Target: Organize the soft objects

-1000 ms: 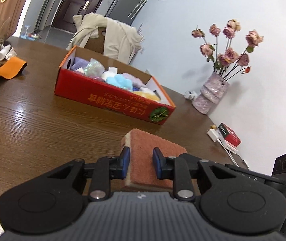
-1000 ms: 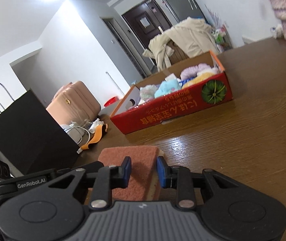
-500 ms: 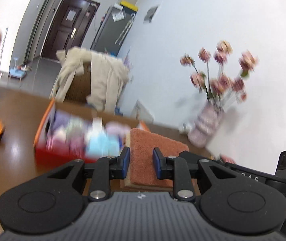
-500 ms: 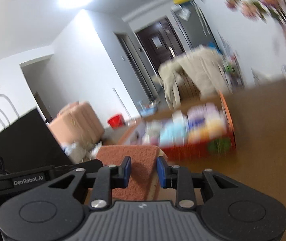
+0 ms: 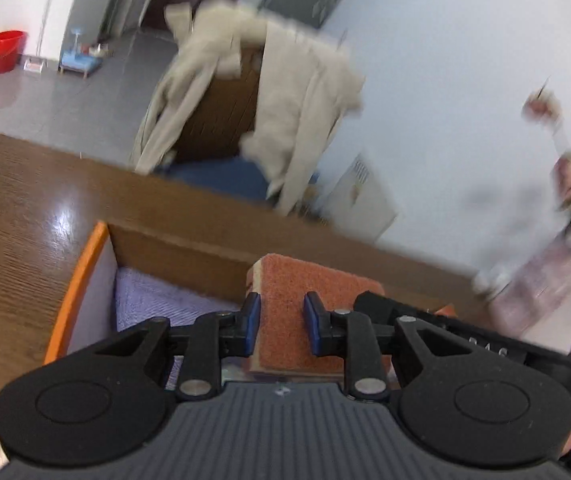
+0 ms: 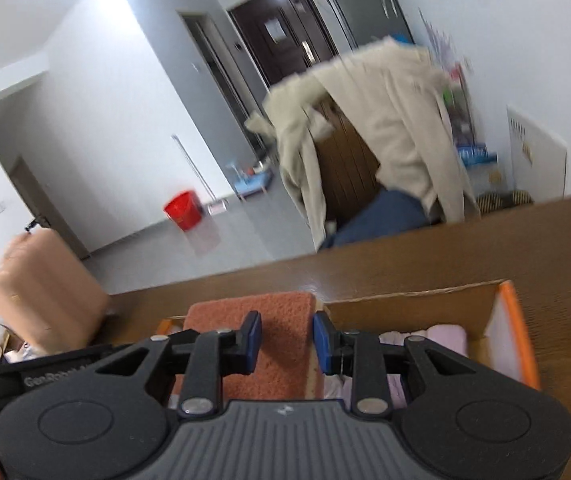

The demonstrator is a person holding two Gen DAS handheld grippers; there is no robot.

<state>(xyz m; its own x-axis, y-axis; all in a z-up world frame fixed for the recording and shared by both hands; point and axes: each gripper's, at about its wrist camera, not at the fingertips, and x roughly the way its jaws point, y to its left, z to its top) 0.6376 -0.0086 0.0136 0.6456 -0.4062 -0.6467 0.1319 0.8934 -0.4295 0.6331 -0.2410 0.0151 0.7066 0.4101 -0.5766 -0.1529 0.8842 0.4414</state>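
The left gripper (image 5: 278,322) is clamped on an orange scouring sponge (image 5: 305,312), its blue pads pressed to either side; the sponge hangs over the open cardboard box (image 5: 173,254), whose orange-edged wall runs off toward seven o'clock; a lavender towel (image 5: 153,300) lies inside at nine o'clock of the sponge; the box sits on the brown wooden table (image 5: 17,208); beyond the table edge, at twelve o'clock, a beige coat (image 5: 297,92) is draped over a wooden chair (image 5: 221,116); a red bucket (image 5: 5,50) stands on the grey floor at ten o'clock; at three o'clock a blurred vase with flowers (image 5: 545,280) stands near the white wall; the other gripper's black body (image 5: 445,328) shows just beside the sponge at three o'clock.
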